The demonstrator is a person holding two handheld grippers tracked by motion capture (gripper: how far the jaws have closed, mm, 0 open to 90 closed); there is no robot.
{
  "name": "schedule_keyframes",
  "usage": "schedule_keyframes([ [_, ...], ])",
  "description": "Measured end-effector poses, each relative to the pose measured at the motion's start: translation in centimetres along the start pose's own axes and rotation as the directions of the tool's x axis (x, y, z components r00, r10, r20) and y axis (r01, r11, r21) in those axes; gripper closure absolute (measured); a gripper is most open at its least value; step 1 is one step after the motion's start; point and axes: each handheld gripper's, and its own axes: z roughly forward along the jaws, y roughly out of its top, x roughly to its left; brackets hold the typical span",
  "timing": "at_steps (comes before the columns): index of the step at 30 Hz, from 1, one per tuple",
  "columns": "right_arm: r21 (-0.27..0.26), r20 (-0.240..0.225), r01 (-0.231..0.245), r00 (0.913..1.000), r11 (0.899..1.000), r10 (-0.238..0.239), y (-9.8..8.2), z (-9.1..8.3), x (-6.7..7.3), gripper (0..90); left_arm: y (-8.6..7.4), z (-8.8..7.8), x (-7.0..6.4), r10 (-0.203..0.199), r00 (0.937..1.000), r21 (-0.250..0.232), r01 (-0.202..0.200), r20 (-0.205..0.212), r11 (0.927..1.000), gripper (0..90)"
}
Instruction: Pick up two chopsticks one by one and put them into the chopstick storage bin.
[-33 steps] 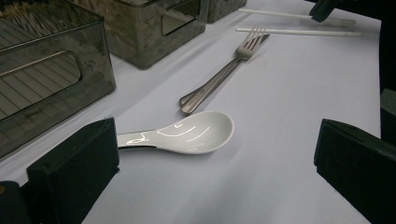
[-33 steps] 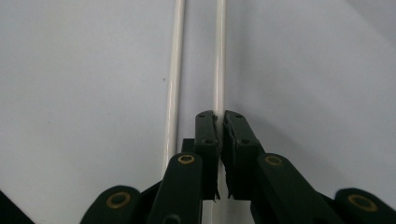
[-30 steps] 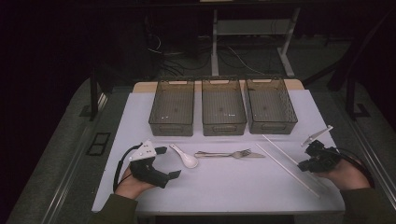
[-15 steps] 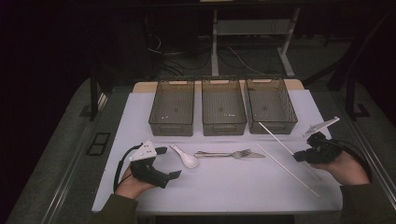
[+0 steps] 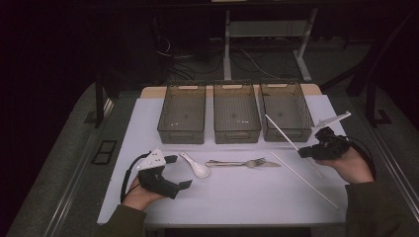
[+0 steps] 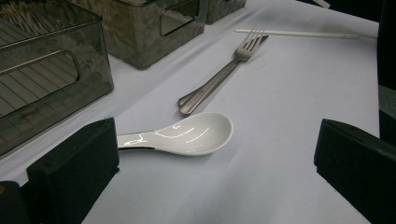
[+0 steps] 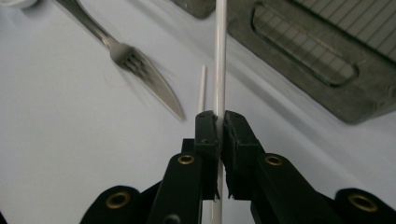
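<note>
The left gripper (image 5: pixel 175 172) rested on the white table (image 5: pixel 237 197) at the near left, its jaws spread wide apart with nothing between them, and a hand (image 5: pixel 141 195) held it from below. Just right of it lay a white ceramic spoon (image 5: pixel 195 166), bowl up; in the left gripper view the spoon's (image 6: pixel 187 135) handle ran behind the left-hand jaw. Next along, a metal fork (image 5: pixel 257 162) and a knife lay together, end to end across the middle of the table, tines pointing right. Behind them stood three smoky clear bins in a row: the left bin (image 5: pixel 183 116), the middle bin (image 5: pixel 236 114) and the right bin (image 5: pixel 286 112). Further right, one white chopstick (image 5: pixel 304 180) lay flat, slanting toward the near right corner. The right gripper (image 5: pixel 302 153) was at the far right, its jaws pressed together on a second white chopstick (image 5: pixel 284 134), which slanted up and away toward the right bin. In the right gripper view that chopstick (image 7: pixel 219 60) stood clamped between the jaws.
</note>
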Motion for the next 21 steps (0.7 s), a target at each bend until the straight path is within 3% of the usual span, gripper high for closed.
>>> schedule_keyframes([
  [10, -0.058, -0.015, 0.002, 0.9999, 0.998, -0.003, 2.8, 1.0, 0.7, 84.4, 0.2, 0.1, -0.2, 0.000, 1.0000, -0.013, 0.000, -0.004, 0.9999, 0.0],
  [21, -0.081, -0.030, 0.009, 0.9995, 0.997, -0.011, 7.6, 2.6, 2.2, 84.4, 0.2, 0.1, -0.2, 0.005, 1.0000, -0.013, -0.005, -0.004, 0.9999, 0.0],
])
